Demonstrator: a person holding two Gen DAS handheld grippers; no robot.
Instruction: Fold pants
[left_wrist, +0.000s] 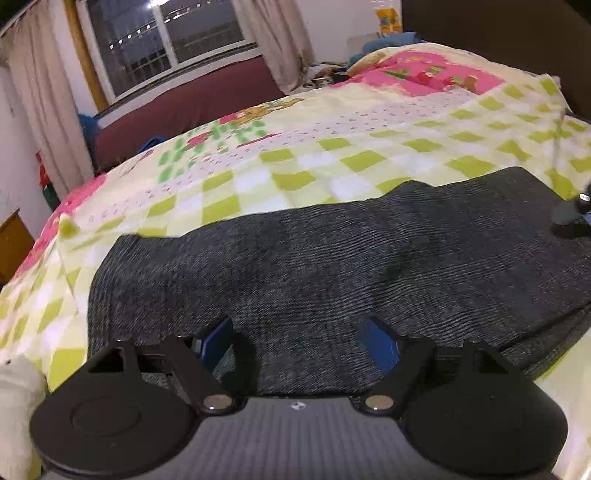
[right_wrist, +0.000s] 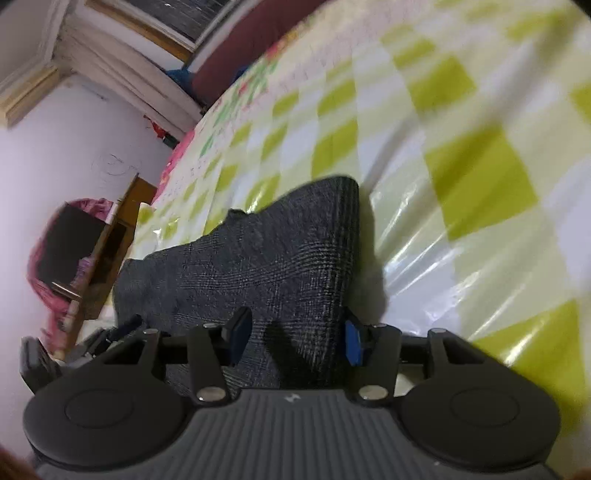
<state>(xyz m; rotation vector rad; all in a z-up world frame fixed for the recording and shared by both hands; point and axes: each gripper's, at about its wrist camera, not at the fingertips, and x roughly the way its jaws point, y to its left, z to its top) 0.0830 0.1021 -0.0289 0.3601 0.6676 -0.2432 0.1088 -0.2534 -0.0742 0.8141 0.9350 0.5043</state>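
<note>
Dark grey pants (left_wrist: 332, 266) lie folded in a long band across the checked bed sheet (left_wrist: 332, 155). My left gripper (left_wrist: 295, 341) is open just above their near edge, its blue pads (left_wrist: 380, 343) spread wide over the cloth. My right gripper (right_wrist: 293, 338) is open over one end of the pants (right_wrist: 266, 251), a blue pad (right_wrist: 352, 341) at the cloth's right edge. The right gripper's tip shows at the far right of the left wrist view (left_wrist: 572, 214), resting on the pants. Neither gripper holds cloth.
The bed has a green, white and pink sheet with a glossy plastic cover (right_wrist: 461, 184). A window (left_wrist: 166, 37) with curtains and a maroon bench (left_wrist: 184, 107) stand behind the bed. A wooden cabinet (right_wrist: 110, 240) stands beside the bed. A dark headboard (left_wrist: 498, 33) is at the right.
</note>
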